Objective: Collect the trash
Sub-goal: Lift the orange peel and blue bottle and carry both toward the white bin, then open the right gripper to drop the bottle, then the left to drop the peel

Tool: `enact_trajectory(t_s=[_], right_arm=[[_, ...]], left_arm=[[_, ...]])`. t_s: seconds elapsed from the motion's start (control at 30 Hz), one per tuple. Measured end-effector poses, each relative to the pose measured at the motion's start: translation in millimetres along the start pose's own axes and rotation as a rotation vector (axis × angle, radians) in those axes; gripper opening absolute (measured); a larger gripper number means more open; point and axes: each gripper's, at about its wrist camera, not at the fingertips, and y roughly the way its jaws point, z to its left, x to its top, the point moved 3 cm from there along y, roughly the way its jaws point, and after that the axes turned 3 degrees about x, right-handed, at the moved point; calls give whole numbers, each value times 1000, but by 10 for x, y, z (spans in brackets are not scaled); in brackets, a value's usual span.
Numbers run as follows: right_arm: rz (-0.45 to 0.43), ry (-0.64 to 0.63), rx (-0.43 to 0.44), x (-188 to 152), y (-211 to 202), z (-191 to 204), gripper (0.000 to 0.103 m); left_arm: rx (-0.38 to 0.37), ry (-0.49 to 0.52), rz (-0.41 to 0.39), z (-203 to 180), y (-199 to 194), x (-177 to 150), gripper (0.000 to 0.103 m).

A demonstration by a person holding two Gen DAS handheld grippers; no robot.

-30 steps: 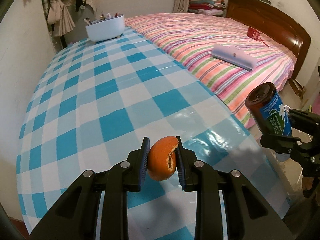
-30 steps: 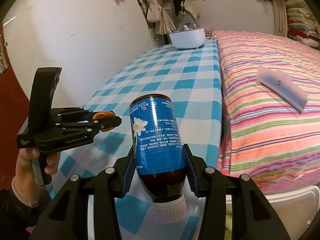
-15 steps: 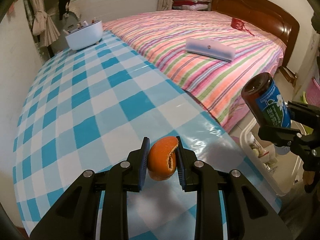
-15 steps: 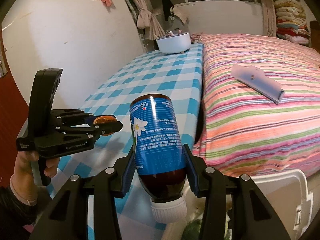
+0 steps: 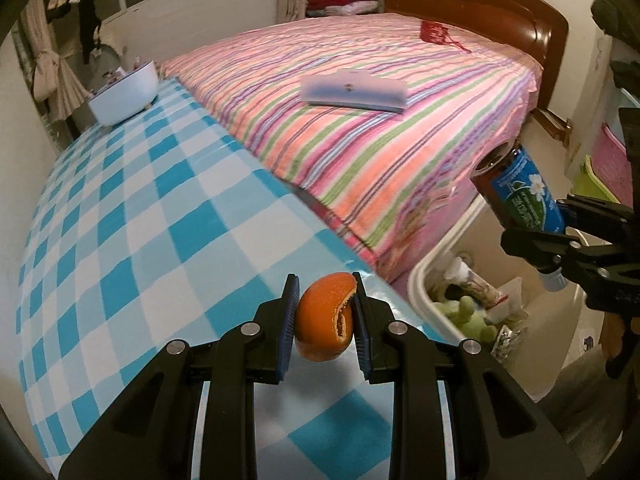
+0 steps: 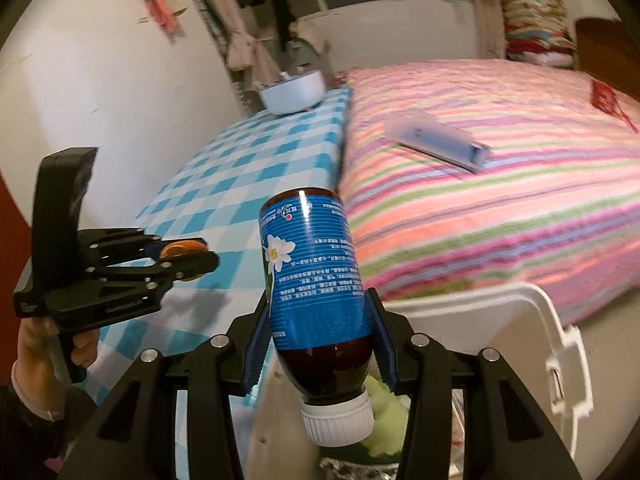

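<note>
Both grippers have travelled off the table's near end toward the bin since the earlier frames, each grip unchanged.

Left wrist view: the left gripper [image 5: 325, 312] is clamped on an orange peel [image 5: 326, 316], pads pressing both sides, held above the near corner of the blue-checked table [image 5: 120, 220]. A white bin [image 5: 440, 264] stands on the floor just beside that corner, against the striped bed [image 5: 380, 120], with trash already in it. The right gripper [image 5: 560, 236] shows at the right edge, holding a brown bottle [image 5: 520, 192] over the bin.

Right wrist view: the right gripper [image 6: 320, 336] is clamped on the brown bottle [image 6: 316, 280] across its blue label, white cap toward the camera, above the white bin [image 6: 520, 320]. The left gripper [image 6: 188, 256] with the orange peel [image 6: 182, 249] is at left, over the table [image 6: 260, 152], carried by a hand [image 6: 48, 356]. A white bowl [image 6: 292, 92] sits at the table's far end.
</note>
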Motion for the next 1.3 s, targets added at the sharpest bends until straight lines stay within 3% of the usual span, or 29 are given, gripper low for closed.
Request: enact_trajectory(t_s=[0.27,0.47,0.63,0.87,1.3], right_arm=[[-24,83,-96,-147,-241,-336,44],[-55,151,-110,-227,-385,-509,45],[-128,211,-128,-210,-544,-629,66],[-243,275,-115,-174,-768,-734,67],[-305,287,-140,-154,-915,-778,67]], left_arm=[[-35,47,-14,-288,-28,77,25],[-55,70,-18,-442,-32,103,25],[-76,82,-19,-561,-34,119,25],[-107,96,-18,-755,0,117,25],[-162,112,-13,-1107,32,113,29]])
